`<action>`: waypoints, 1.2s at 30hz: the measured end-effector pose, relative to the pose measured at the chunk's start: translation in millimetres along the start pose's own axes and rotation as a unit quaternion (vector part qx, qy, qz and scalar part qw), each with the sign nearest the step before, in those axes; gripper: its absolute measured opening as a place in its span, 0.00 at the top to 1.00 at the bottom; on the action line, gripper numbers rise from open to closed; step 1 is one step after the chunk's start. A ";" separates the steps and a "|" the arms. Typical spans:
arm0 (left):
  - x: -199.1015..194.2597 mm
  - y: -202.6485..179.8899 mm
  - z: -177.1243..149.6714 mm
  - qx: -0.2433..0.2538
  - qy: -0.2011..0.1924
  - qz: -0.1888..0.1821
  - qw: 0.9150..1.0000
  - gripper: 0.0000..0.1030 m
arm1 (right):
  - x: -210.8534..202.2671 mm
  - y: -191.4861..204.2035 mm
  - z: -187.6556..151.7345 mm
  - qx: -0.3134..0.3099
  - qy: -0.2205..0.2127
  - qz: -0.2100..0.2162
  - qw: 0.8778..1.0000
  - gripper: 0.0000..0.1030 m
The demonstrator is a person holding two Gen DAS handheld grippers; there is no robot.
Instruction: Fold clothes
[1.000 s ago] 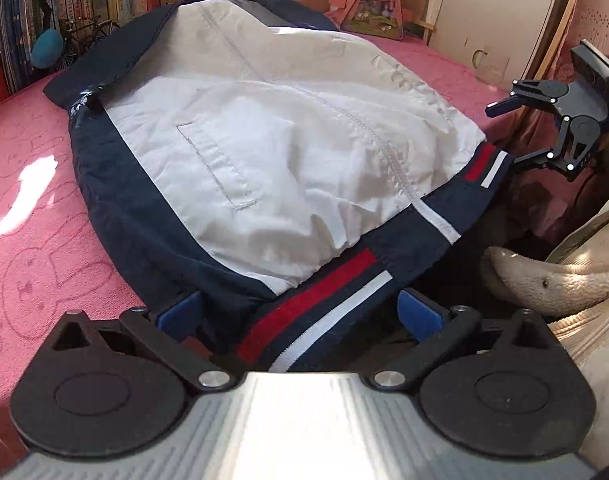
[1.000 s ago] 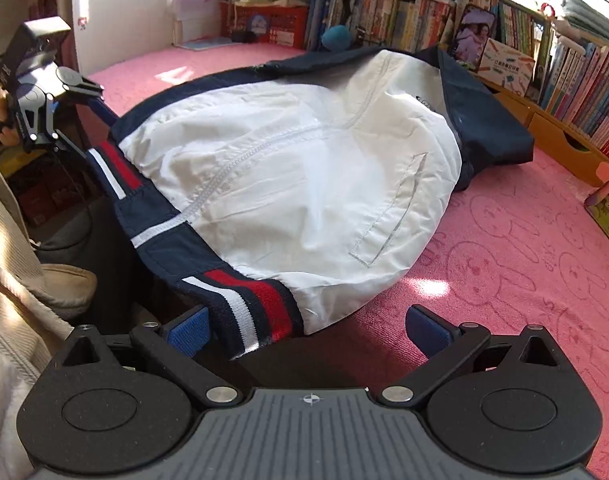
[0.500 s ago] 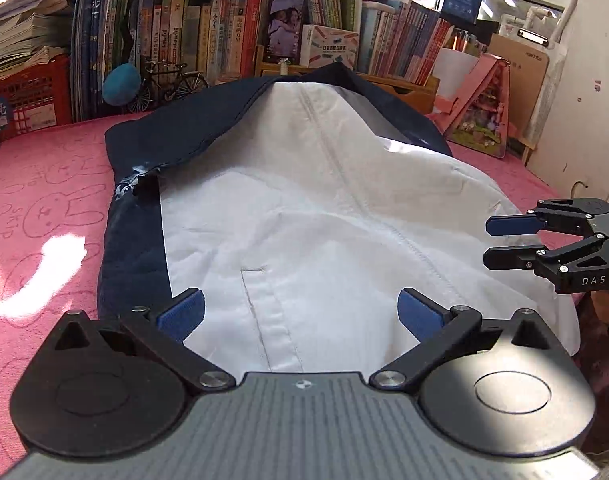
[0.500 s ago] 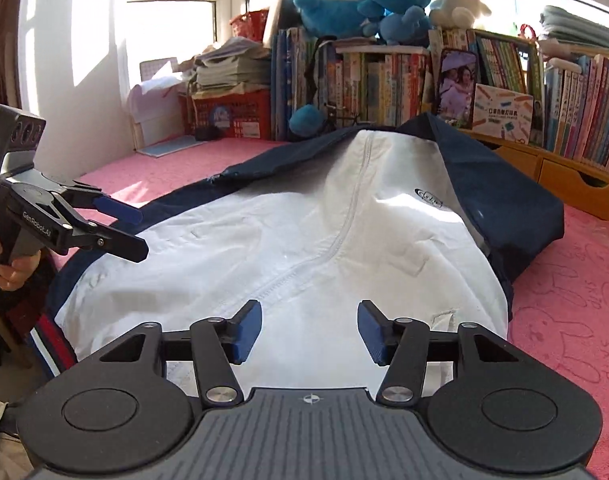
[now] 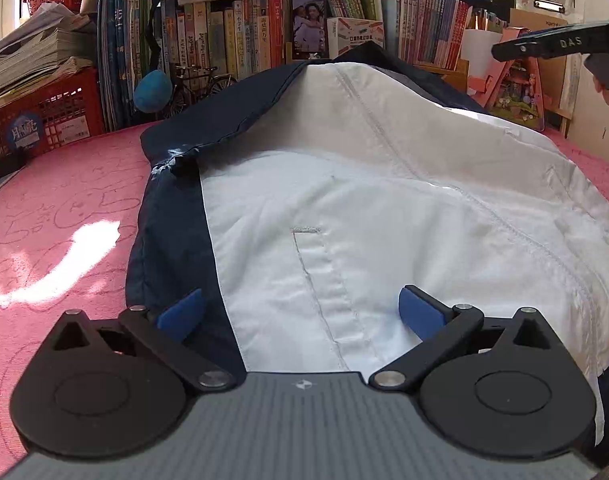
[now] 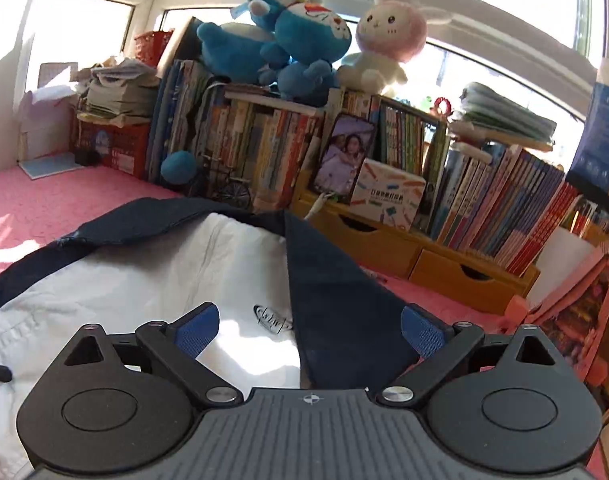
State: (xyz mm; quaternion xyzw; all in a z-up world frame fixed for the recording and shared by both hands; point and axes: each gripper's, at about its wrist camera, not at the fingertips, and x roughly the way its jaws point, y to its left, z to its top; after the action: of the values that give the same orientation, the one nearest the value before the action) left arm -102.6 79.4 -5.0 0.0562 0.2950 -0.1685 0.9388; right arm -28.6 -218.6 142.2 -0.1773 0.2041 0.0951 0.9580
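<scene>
Both claws have moved forward over the jacket since half a second ago, and the right claw, which was half closed then, now stands wide open. Left claw [image 5: 300, 312] hangs with its blue pads [image 5: 180, 314] wide apart and holds nothing; between them lies the white front of the jacket [image 5: 344, 208], with the pocket seam [image 5: 316, 276] running toward the camera. Right claw [image 6: 308, 330] is also empty, and it hovers over the upper part of the jacket [image 6: 144, 280], where the dark blue sleeve [image 6: 336, 304] meets the white panel with a small round logo [image 6: 272, 318].

In the left wrist view the right claw [image 5: 544, 44] shows only as a black finger at the top right edge. The jacket lies spread flat on the pink blanket [image 5: 64, 216], its collar toward the far edge. Behind that edge stands a row of books [image 6: 484, 208], with blue plush toys [image 6: 280, 44] and a pink rabbit toy [image 6: 384, 40] on top.
</scene>
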 end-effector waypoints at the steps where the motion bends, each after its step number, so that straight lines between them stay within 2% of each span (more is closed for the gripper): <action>1: -0.5 0.0 -1.2 0.000 -0.004 0.001 1.000 0.00 | 23.9 6.3 13.2 -0.022 -0.005 -0.018 1.000 0.05; 4: -1.8 0.2 -4.6 -0.001 -0.016 0.001 1.000 0.00 | 104.6 26.4 44.5 -0.069 0.025 -0.057 0.996 0.06; 7: -2.1 0.8 -6.5 -0.001 -0.024 0.002 1.000 0.00 | 169.4 44.6 51.9 -0.103 0.079 -0.085 0.988 0.08; 8: -2.3 0.9 -7.1 -0.002 -0.026 0.002 1.000 0.00 | 188.6 48.9 50.8 -0.113 0.099 -0.096 0.984 0.32; 10: -2.3 0.7 -7.4 -0.001 -0.028 0.002 1.000 0.00 | 198.5 39.1 48.2 -0.074 0.112 -0.115 0.984 0.92; 12: -2.5 1.1 -7.9 -0.001 -0.030 0.001 1.000 0.00 | 195.0 21.6 45.6 -0.020 0.108 -0.131 0.985 0.94; 15: -2.5 1.1 -8.5 -0.002 -0.032 0.002 0.999 0.00 | 158.9 -18.3 34.7 0.016 0.077 -0.193 0.978 0.95; 17: -2.2 0.9 -7.7 -0.004 -0.031 0.003 1.000 0.00 | 128.7 -57.3 19.2 0.044 0.070 -0.247 0.966 0.95; 19: -2.2 0.8 -6.8 -0.005 -0.030 0.004 1.000 0.00 | 103.0 -98.5 -4.4 0.078 0.086 -0.291 0.950 0.95; 22: -2.4 0.7 -5.9 -0.005 -0.028 0.005 1.000 0.00 | 74.8 -156.0 -50.9 0.149 0.134 -0.320 0.926 0.95; 23: -2.6 0.6 -5.6 -0.005 -0.027 0.005 1.000 0.00 | 67.3 -170.7 -67.6 0.169 0.152 -0.321 0.919 0.94; 25: -2.4 0.2 -4.4 -0.006 -0.024 0.007 1.000 0.00 | 59.3 -184.8 -99.1 0.195 0.195 -0.299 0.913 0.89; 27: -3.1 1.2 2.9 -0.006 -0.022 0.006 1.000 0.00 | 53.7 -184.5 -120.7 0.199 0.234 -0.263 0.915 0.76; 29: -5.0 4.1 16.0 -0.005 -0.022 0.003 1.000 0.00 | 44.5 -172.5 -133.3 0.189 0.263 -0.230 0.918 0.30; 31: -6.9 6.9 29.1 -0.004 -0.023 0.000 1.000 0.00 | 29.5 -160.0 -132.3 0.184 0.253 -0.205 0.927 0.18; 32: -7.9 8.3 35.6 -0.004 -0.023 -0.002 1.000 0.00 | 19.0 -151.6 -126.4 0.184 0.241 -0.184 0.935 0.17; 33: -8.8 9.7 42.2 -0.003 -0.023 -0.004 1.000 0.00 | 11.6 -145.4 -116.7 0.189 0.219 -0.161 0.944 0.16; 35: -10.7 12.5 55.2 -0.002 -0.023 -0.007 1.000 0.00 | 4.6 -134.4 -93.6 0.200 0.167 -0.115 0.959 0.01; 36: -11.7 14.0 61.8 -0.001 -0.023 -0.008 1.000 0.00 | 5.2 -129.7 -80.1 0.204 0.138 -0.093 0.965 0.00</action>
State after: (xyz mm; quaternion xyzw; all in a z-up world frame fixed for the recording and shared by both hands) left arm -73.6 83.2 52.5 0.0487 0.2738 -0.1774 0.9440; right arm -19.5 -367.6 110.6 -0.0074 0.3322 -0.0637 0.9410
